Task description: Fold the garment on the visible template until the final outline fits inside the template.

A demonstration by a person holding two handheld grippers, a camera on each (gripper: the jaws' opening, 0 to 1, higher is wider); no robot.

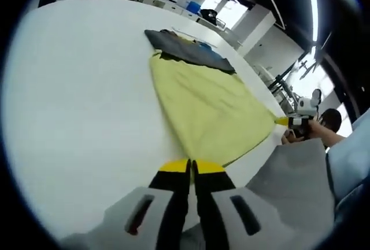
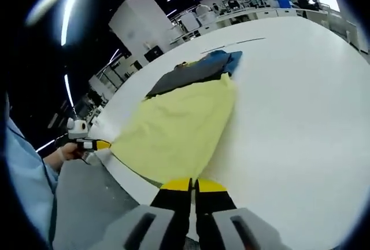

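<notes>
Big white tabletop (image 1: 75,105) takes up most of both views, with a dim lab space behind it: ceiling light strips, white benches and clutter along the far edge.

Spread flat on that table is a pale yellow cloth garment (image 1: 208,108), stretched out into a rough triangle. Its far end meets a pile of darker fabric: a dark grey folded piece (image 1: 191,50) with a bit of blue cloth (image 2: 228,60) poking out on one side. Can't tell whether the yellow runs under the grey or just butts up against it.

The left gripper (image 1: 191,166), yellow-tipped with black jaws on a grey body, has its jaws squeezed together right at one near corner of the yellow garment. Looks pinched on the edge of the cloth. In the right gripper view you can see this same tool off at the garment's left corner, held in a hand (image 2: 65,153).

The right gripper (image 2: 193,184) is the same design, jaws pressed shut with only a thin dark line between them, sitting at the other near corner of the garment, and the hem seems to be caught in them too. The cloth pulls to a point at each gripper.

Beside the garment's near edge there's a grey fabric surface (image 1: 289,175), and a light blue sleeve (image 2: 26,175) next to that.
</notes>
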